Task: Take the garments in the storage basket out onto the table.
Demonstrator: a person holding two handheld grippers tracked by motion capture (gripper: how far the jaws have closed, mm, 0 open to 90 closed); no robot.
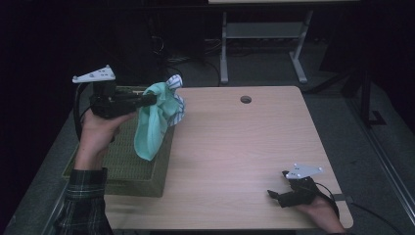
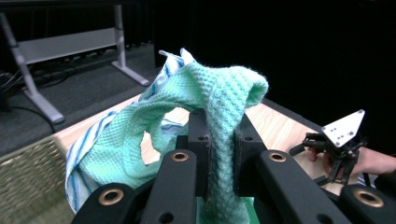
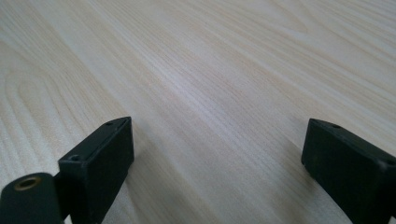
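Observation:
A mint-green waffle cloth (image 1: pixel 151 125) hangs from my left gripper (image 1: pixel 152 99), which is shut on it above the right side of a woven basket (image 1: pixel 122 166). A blue-and-white striped cloth (image 1: pixel 177 100) is bunched up with the green one and lifted along with it. In the left gripper view the green cloth (image 2: pixel 219 107) is pinched between the two black pads, with the striped cloth (image 2: pixel 88 144) drooping to the left. My right gripper (image 1: pixel 275 195) rests low on the wooden table (image 1: pixel 235 147) near its front right corner, jaws open and wide apart over bare wood (image 3: pixel 210 93).
A round cable hole (image 1: pixel 245 99) lies near the table's far edge. A white desk frame (image 1: pixel 259 44) stands on the dark floor beyond. The basket occupies the table's left side; a hand in a plaid sleeve (image 1: pixel 85 200) holds the left gripper.

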